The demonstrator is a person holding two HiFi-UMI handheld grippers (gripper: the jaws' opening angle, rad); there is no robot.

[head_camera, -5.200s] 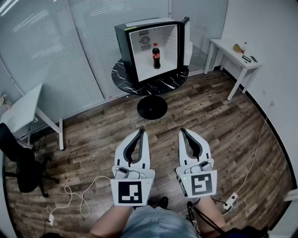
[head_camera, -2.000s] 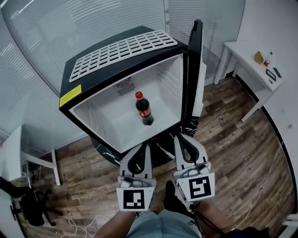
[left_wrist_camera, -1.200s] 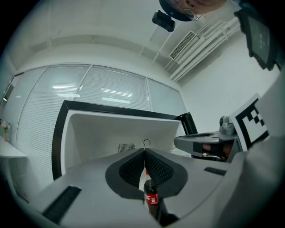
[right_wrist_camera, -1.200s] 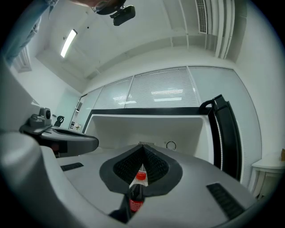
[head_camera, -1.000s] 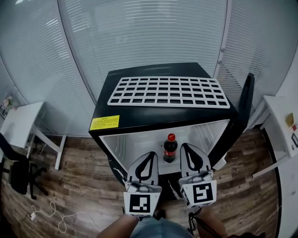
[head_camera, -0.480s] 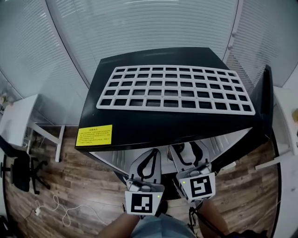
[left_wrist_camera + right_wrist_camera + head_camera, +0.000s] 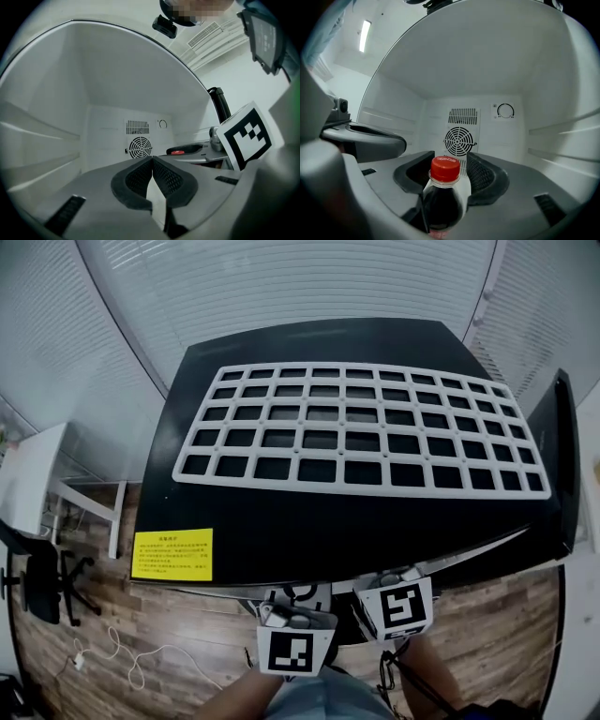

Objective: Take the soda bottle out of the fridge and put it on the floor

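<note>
The soda bottle (image 7: 443,201), dark with a red cap (image 7: 445,168), stands upright inside the white fridge (image 7: 487,70). My right gripper (image 7: 449,158) reaches in around it. Its jaws stand wide on either side of the bottle's neck and are closing, and the pads do not press on it. My left gripper (image 7: 152,161) is inside the fridge too, to the bottle's left, shut with nothing between its pads. The red cap (image 7: 177,152) shows beside the right gripper's marker cube (image 7: 246,136). In the head view the black fridge top (image 7: 356,512) hides the bottle and both pairs of jaws.
A white grille (image 7: 356,427) lies on the fridge top. The fridge door (image 7: 561,456) stands open at the right. A fan vent (image 7: 458,139) and a dial (image 7: 505,110) sit on the fridge's back wall. Wood floor, a white table (image 7: 33,470) and a cable (image 7: 141,657) lie to the left.
Both grippers have pushed forward into the fridge, and the fridge top now covers their jaws and the bottle in the head view. The right gripper's jaws have spread apart.
</note>
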